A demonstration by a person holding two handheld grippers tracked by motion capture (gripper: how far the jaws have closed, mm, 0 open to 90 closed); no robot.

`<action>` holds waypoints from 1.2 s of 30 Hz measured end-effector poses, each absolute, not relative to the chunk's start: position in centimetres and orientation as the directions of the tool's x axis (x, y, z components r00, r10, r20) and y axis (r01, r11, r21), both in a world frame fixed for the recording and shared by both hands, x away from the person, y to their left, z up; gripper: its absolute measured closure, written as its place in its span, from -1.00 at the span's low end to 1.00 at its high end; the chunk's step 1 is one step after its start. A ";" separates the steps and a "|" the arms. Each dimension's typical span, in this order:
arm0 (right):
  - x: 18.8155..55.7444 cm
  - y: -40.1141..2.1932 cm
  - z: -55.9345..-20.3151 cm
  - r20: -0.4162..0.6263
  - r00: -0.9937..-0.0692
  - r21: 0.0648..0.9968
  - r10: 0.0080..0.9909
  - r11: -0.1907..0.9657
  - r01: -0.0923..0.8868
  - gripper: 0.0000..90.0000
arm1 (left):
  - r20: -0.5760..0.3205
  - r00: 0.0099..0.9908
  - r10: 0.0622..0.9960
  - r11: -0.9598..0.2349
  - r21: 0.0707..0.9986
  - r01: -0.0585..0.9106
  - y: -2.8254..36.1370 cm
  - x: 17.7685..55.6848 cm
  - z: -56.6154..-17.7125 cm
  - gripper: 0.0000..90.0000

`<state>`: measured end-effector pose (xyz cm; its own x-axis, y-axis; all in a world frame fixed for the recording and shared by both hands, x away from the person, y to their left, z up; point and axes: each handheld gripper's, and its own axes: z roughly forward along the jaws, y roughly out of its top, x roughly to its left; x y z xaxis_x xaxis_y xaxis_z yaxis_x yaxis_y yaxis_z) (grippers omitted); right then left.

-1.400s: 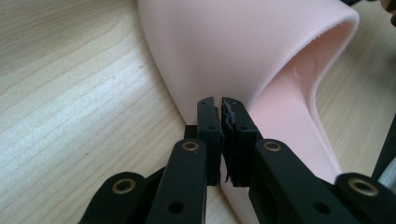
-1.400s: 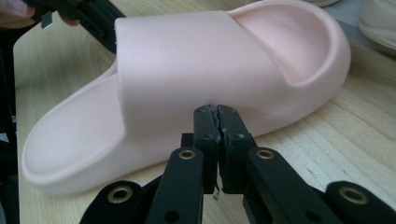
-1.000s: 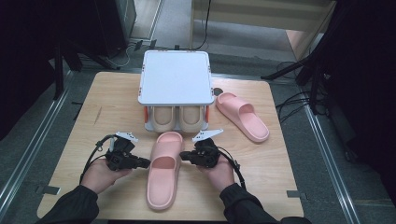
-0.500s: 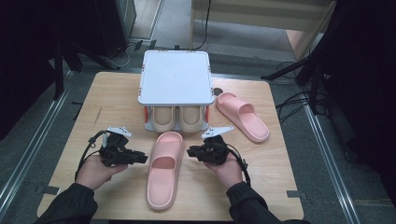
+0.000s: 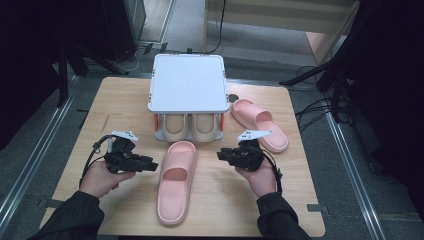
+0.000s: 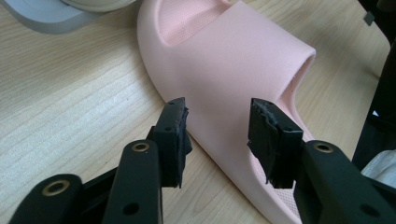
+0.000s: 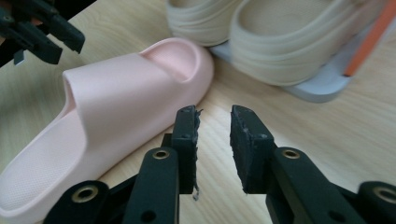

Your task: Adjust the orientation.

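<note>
The left gripper [image 5: 150, 165] is held level in the person's left hand [image 5: 100, 177], pointed at the near pink foam slide sandal [image 5: 176, 180]; its jaws have just been opening and are spread, empty, just beside the sandal's smooth strap. The right gripper [image 5: 222, 155] is held level in the right hand [image 5: 260, 177], aimed at the sandal from the other side, set a little apart; its jaws have likewise been opening and nothing is gripped. The sandal is laid lengthwise at the middle of the pale wooden table [image 5: 115, 100], its toe near two beige ribbed slippers [image 5: 192, 127] shelved under a white flat-topped rack [image 5: 187, 87]. A second pink sandal [image 5: 260, 125] is laid to the right.
</note>
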<state>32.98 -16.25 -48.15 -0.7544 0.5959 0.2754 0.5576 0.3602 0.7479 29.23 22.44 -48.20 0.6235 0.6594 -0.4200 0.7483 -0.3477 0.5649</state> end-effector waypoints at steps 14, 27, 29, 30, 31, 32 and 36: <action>35.9 -21.6 -47.1 0.263 -0.689 0.756 0.675 0.300 0.582 0.53 | -0.423 0.633 0.648 -0.354 0.568 0.743 22.7 29.4 -48.2 0.15; 39.9 -25.7 -48.6 0.260 -0.609 0.739 0.749 0.252 0.625 0.42 | -0.435 0.614 0.659 -0.340 0.556 0.759 23.0 28.9 -48.4 0.05; 40.6 -26.2 -48.8 0.264 -0.593 0.738 0.761 0.237 0.632 0.41 | -0.436 0.609 0.663 -0.334 0.556 0.762 23.1 28.8 -48.4 0.05; 40.9 -26.5 -48.9 0.270 -0.587 0.738 0.763 0.227 0.635 0.40 | -0.438 0.607 0.663 -0.331 0.556 0.763 23.2 28.7 -48.4 0.05; 40.9 -26.5 -48.9 0.270 -0.587 0.738 0.763 0.227 0.635 0.40 | -0.438 0.607 0.663 -0.331 0.556 0.763 23.2 28.7 -48.4 0.04; 41.7 -26.9 -49.1 0.273 -0.570 0.735 0.775 0.214 0.643 0.37 | -0.441 0.601 0.666 -0.326 0.553 0.767 23.3 28.5 -48.5 0.04; 42.9 -27.3 -49.7 0.280 -0.560 0.733 0.780 0.204 0.649 0.28 | -0.442 0.594 0.673 -0.321 0.549 0.772 23.5 28.1 -48.6 0.03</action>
